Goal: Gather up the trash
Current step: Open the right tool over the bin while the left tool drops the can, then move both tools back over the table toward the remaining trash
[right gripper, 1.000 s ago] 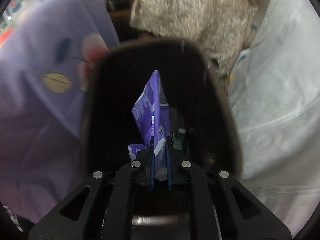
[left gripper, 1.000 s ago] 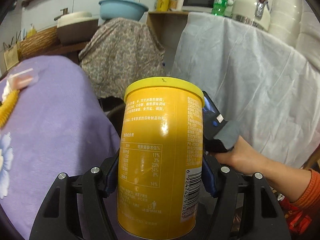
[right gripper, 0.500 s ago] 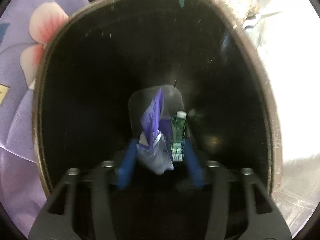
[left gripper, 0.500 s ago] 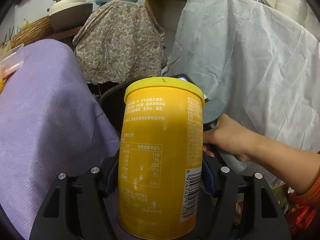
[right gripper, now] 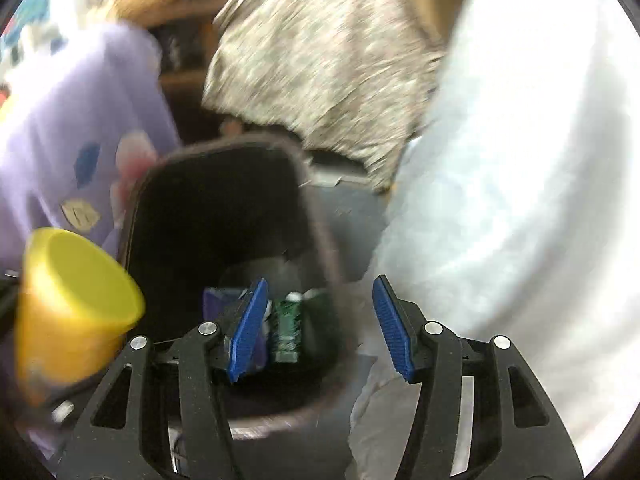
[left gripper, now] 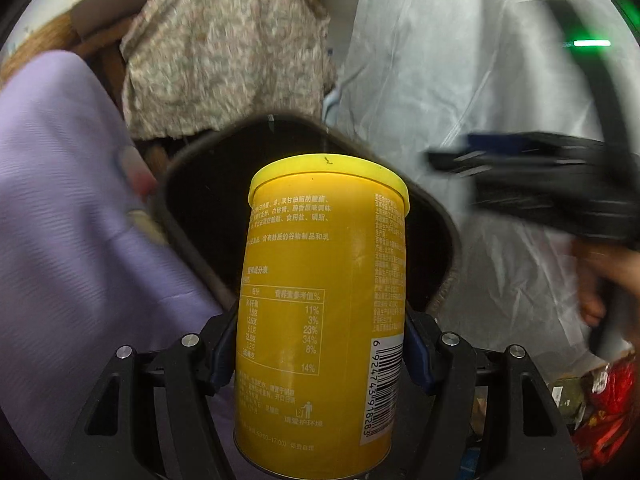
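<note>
Can (left gripper: 320, 300) between my left fingers (left gripper: 222, 350) at frame centre, bin (left gripper: 436, 220) behind it, bottle (right gripper: 286, 326) and wrapper (right gripper: 214, 300) inside bin.

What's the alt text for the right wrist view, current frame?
The right hand-held gripper is open and empty over a dark trash bin holding a purple wrapper and a green bottle. A yellow canister enters at lower left; purple tablecloth and white cloth flank the bin.
</note>
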Action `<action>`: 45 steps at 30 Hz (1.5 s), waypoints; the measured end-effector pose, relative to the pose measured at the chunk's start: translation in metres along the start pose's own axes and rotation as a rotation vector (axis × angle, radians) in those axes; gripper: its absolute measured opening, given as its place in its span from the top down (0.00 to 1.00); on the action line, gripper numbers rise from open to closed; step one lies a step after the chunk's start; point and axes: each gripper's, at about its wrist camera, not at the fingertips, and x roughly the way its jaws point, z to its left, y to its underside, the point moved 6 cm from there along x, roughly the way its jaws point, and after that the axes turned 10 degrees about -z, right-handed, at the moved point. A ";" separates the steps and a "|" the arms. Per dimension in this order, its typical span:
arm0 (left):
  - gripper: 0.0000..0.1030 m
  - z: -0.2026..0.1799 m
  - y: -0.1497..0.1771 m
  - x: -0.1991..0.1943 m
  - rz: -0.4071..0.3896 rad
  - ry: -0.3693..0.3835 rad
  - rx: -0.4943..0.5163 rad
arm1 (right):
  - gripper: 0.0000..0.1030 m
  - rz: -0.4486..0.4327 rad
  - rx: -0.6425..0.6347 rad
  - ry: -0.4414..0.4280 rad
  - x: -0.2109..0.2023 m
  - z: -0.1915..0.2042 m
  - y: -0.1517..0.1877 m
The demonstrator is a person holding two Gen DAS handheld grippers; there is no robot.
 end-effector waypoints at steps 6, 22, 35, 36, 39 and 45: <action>0.36 0.002 -0.005 0.048 0.108 -0.019 0.009 | 0.36 -0.095 0.136 -0.004 -0.047 -0.028 0.001; 0.36 -0.012 -0.011 0.090 0.160 -0.047 0.089 | 0.35 -0.197 0.190 0.010 -0.102 -0.018 0.029; 0.23 -0.010 -0.019 0.057 0.065 -0.046 0.044 | 0.34 -0.245 0.235 0.020 -0.114 -0.026 0.030; 0.23 -0.010 -0.019 0.051 0.056 -0.039 0.047 | 0.32 -0.248 0.241 0.021 -0.116 -0.027 0.029; 0.23 -0.012 -0.021 0.030 0.016 -0.020 0.058 | 0.25 -0.272 0.250 0.043 -0.123 -0.030 0.026; 0.20 -0.013 -0.024 -0.029 -0.109 0.018 0.074 | 0.20 -0.314 0.248 0.046 -0.141 -0.028 0.012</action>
